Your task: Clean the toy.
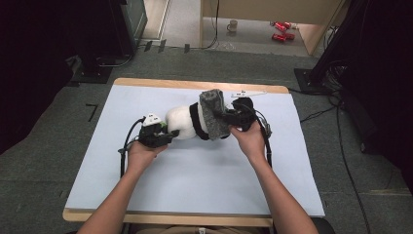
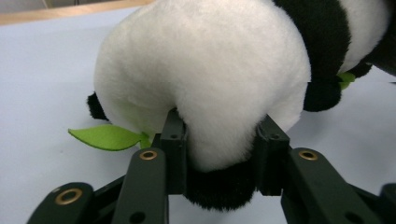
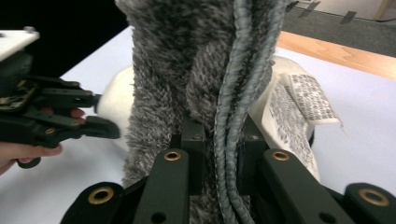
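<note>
I can read no words or numbers anywhere. In my right gripper view a white sewn-in label (image 3: pixel 308 100) hangs from the panda toy (image 3: pixel 280 116), covered in dense grey print, but the lines are too small and blurred for me to make out a letter. In the high view the red cans (image 1: pixel 281 30) on the floor are too small to read.
</note>
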